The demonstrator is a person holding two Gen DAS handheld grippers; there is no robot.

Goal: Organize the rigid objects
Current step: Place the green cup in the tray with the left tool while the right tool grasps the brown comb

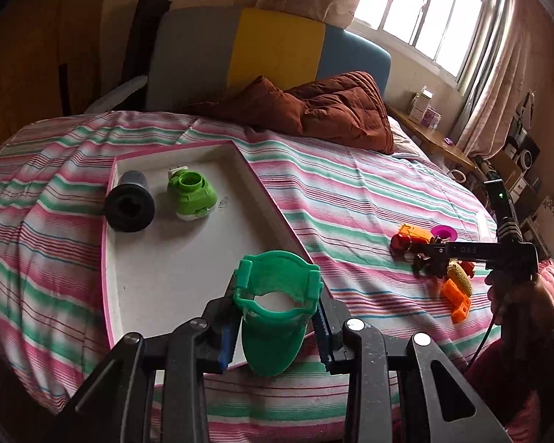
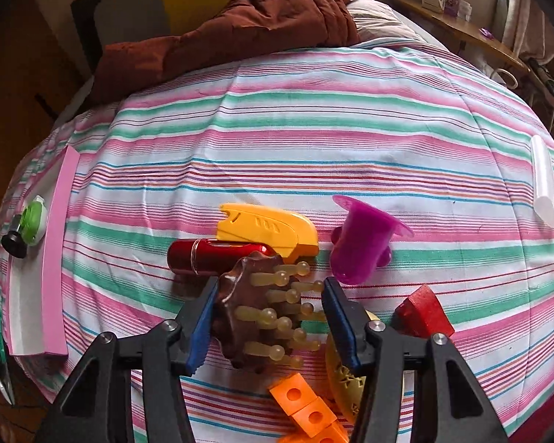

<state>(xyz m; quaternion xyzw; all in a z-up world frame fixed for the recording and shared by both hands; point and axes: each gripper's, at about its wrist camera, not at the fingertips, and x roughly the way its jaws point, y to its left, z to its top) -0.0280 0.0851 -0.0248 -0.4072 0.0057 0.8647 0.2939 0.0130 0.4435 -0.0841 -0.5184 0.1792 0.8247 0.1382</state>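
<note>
My left gripper (image 1: pixel 277 328) is shut on a green plastic cup-shaped piece (image 1: pixel 275 317) and holds it over the near corner of a white tray with a pink rim (image 1: pixel 188 258). In the tray lie a black cylinder (image 1: pixel 129 203) and a light green toy (image 1: pixel 191 195). My right gripper (image 2: pixel 267 317) straddles a brown massage brush with pale knobbed bristles (image 2: pixel 262 313) on the striped bedspread. The left pad touches the brush; the right pad stands by the bristle tips. It also shows in the left wrist view (image 1: pixel 430 256).
Around the brush lie a red cylinder (image 2: pixel 218 256), a yellow piece (image 2: pixel 269 229), a purple cup (image 2: pixel 365 247), a dark red block (image 2: pixel 423 312), orange blocks (image 2: pixel 310 409) and a yellow perforated oval (image 2: pixel 345 387). A brown quilt (image 1: pixel 314 107) lies at the bed's head. A white tube (image 2: pixel 543 181) lies far right.
</note>
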